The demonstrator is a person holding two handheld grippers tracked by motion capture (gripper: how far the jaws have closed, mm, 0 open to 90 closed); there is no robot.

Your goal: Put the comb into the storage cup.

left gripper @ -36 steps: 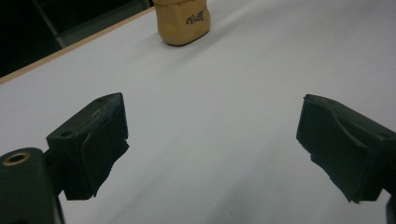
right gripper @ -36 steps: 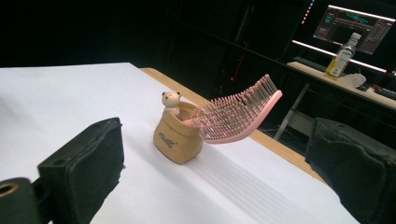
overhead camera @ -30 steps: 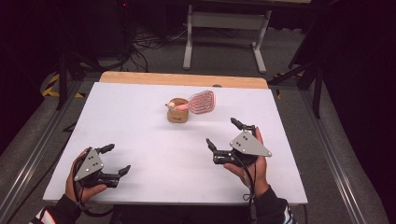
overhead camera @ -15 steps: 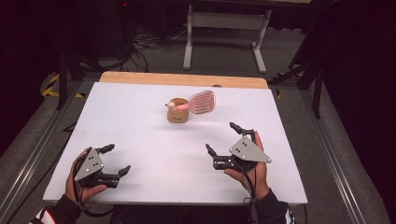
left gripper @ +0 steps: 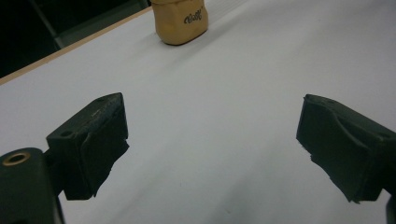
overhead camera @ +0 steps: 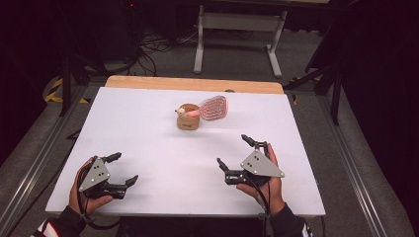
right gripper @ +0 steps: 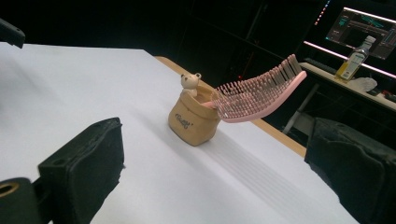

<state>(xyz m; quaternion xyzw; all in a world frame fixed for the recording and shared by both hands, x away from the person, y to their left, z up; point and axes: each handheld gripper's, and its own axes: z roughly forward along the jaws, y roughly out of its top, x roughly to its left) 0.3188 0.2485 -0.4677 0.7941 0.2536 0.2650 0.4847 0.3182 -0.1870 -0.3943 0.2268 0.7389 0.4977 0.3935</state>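
Upright on matte table (overhead camera: 148, 128) — bristly pink brush (overhead camera: 213, 108)

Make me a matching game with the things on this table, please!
Things:
1. pink hairbrush
2. tan holder
3. little bear
4. left tongs

Where or how:
A. stands on the white table, writing on its side
B. sits on the holder's rim
C. open, near the table's front edge
D. handle down in the holder, head leaning out over its side

Pairs: 1-D, 2-A, 3-B, 4-C
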